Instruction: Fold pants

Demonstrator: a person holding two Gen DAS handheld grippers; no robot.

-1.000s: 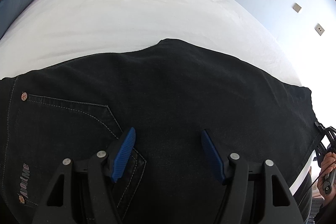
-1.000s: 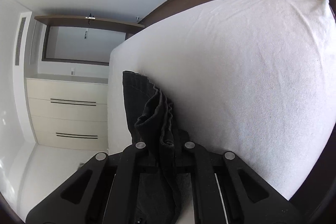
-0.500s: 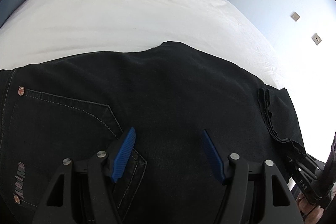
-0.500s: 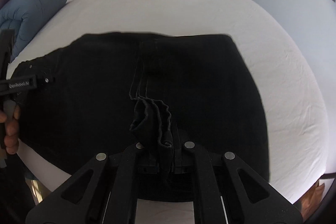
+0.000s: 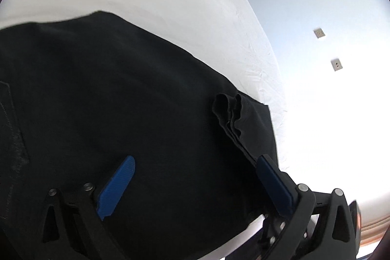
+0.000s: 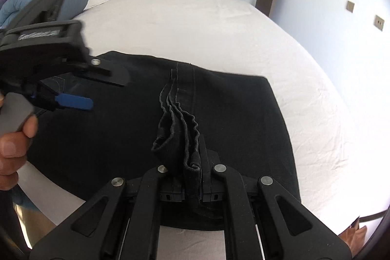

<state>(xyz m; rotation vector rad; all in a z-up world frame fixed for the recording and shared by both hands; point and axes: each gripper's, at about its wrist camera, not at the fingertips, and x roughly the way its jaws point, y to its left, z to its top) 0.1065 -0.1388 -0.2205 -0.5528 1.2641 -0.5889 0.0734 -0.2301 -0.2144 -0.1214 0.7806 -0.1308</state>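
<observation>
The pants (image 6: 136, 118) lie flat on the bed (image 6: 219, 23) while our right gripper (image 6: 186, 169) clamps their bunched hems to carry them over, our left gripper (image 5: 195, 174) hovering spread apart.

Matt black denim pants (image 6: 121, 128) lie on a smooth white cloth bedsheet (image 6: 219, 23), with ribbed blue plastic pads (image 5: 117, 184).

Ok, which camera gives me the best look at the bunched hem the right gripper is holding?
The right wrist view: the bunched hem sits centred, its layered edges pinched in the right gripper, over the pants. The left wrist view shows the same bunch smaller, off to the right, just past the open left gripper.
</observation>
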